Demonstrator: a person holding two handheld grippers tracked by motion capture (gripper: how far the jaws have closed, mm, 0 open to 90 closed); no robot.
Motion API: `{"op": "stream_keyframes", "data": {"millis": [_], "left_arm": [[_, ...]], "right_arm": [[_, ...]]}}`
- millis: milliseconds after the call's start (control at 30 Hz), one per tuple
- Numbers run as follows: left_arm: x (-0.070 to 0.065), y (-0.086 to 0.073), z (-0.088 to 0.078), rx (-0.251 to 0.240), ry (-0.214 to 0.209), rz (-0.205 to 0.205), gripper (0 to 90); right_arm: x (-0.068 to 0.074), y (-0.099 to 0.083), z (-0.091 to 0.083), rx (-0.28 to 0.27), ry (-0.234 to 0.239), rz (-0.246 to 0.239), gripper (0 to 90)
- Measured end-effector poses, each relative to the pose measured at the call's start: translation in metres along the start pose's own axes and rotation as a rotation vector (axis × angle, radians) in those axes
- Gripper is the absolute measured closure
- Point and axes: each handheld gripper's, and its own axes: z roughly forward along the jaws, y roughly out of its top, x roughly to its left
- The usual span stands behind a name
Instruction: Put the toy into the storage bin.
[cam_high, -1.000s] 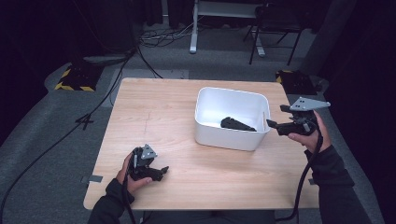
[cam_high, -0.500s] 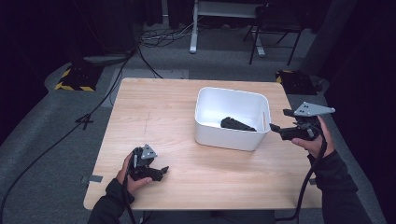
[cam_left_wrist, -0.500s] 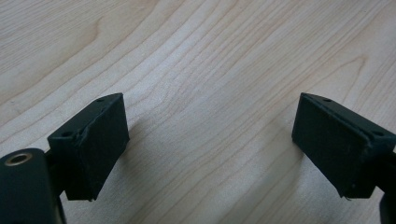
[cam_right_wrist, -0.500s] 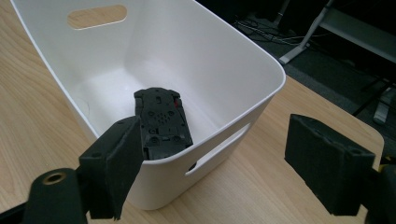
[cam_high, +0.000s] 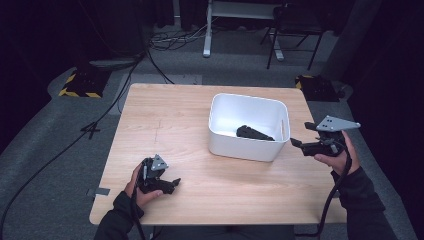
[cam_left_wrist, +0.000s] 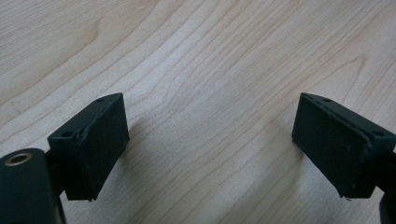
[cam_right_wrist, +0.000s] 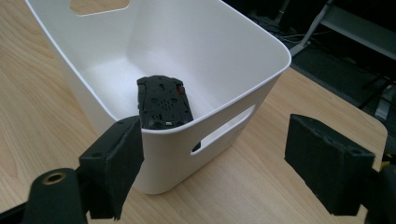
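1. While the right gripper (cam_high: 298, 144) hangs just off the right-hand end of the white bin (cam_high: 248, 148), its jaws stand apart with nothing between them; in the right gripper view one pad (cam_right_wrist: 112, 165) sits in front of the bin's near corner and the other over bare wood.
2. Inside the bin a black object (cam_right_wrist: 163, 102) lies on the floor, tipped up against the wall nearest that gripper, just above a slot handle (cam_right_wrist: 223, 130).
3. Near the table's front-left corner, the left gripper (cam_high: 171, 185) rests low over the wooden table (cam_high: 170, 125), jaws spread wide and empty, with only wood grain between its pads (cam_left_wrist: 91, 144).
4. Open tabletop runs from the left gripper to the bin, and the whole left half is bare.
5. At the right, only a narrow strip of wood lies between the bin and the table's right edge, and the right hand (cam_high: 336, 156) hovers about over that edge.
6. Cables (cam_high: 125, 85) trail across the floor beyond the table's far-left corner.
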Motion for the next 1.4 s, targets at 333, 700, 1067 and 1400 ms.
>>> {"op": "stream_keyframes", "data": {"millis": [333, 700, 1067, 1400], "left_arm": [[0.000, 0.000, 0.000, -0.001, 0.000, 0.003, 11.1], [0.000, 0.000, 0.000, -0.001, 0.000, 0.002, 11.1], [0.000, 0.000, 0.000, 0.000, -0.001, -0.001, 11.1], [0.000, 0.000, 0.000, 0.001, -0.001, -0.001, 11.1]], "right_arm": [[0.004, -0.011, 0.001, 0.015, -0.004, -0.013, 19.9], [0.007, -0.026, 0.004, 0.036, -0.010, -0.014, 20.2], [0.011, -0.040, 0.004, 0.061, -0.019, -0.026, 20.5], [0.014, -0.053, 0.005, 0.079, -0.020, -0.011, 20.6]]}}
